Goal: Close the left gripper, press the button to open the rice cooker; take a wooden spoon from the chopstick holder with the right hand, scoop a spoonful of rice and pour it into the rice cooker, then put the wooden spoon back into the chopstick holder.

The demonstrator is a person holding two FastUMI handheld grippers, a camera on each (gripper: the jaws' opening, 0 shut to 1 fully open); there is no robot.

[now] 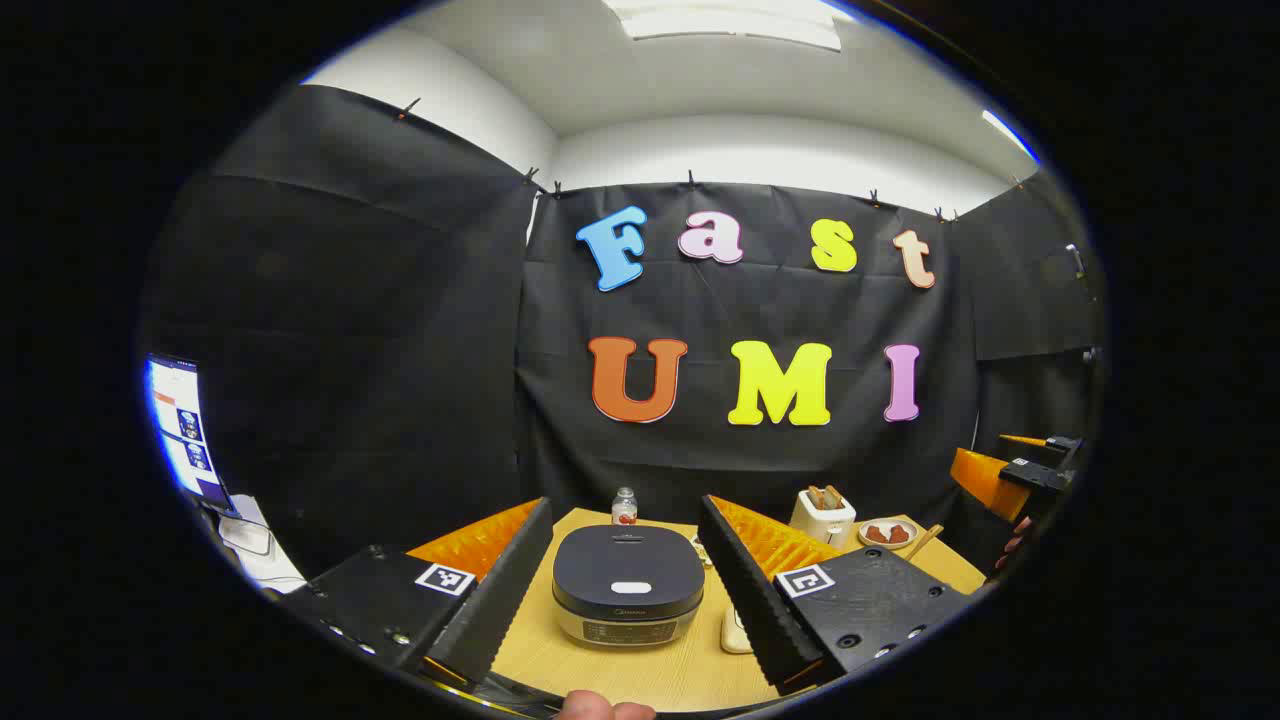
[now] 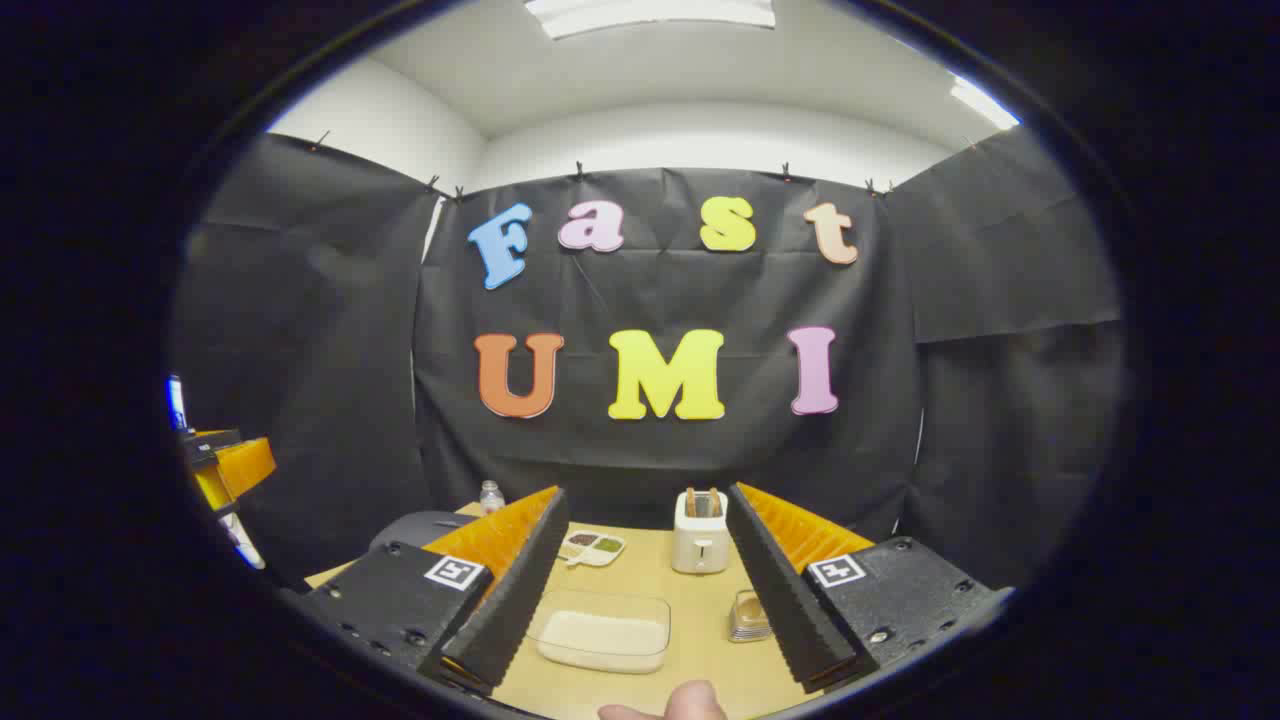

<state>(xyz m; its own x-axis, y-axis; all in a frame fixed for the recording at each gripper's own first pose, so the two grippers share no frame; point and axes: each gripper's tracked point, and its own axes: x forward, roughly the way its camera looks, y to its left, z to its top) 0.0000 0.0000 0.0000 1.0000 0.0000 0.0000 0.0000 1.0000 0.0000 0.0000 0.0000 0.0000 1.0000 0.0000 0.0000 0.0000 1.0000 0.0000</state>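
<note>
We hold the left gripper (image 1: 625,590) above the bench (image 1: 660,670) with its fingers spread wide and nothing between them. In the left gripper view the rice cooker (image 1: 628,585) sits in the lower centre of the frame, framed by the gap, lid down. A pale oval on the lid's near edge (image 1: 631,588) is probably the release button.

The step in hand is closing the left fingers, then pressing. We bring the fingers fully together first, so that a single blunt tip meets the button. We then centre that tip over the pale oval and push straight down; an off-centre push may slide across the smooth lid.

The right gripper (image 2: 645,600) is likewise released and empty. In the right gripper view a clear tray of rice (image 2: 603,632) lies at the lower centre, with a toaster (image 2: 700,532) behind it. We keep this gripper well apart from the cooker, so that the lid can swing up freely. We cannot make out the chopstick holder with certainty.
</note>
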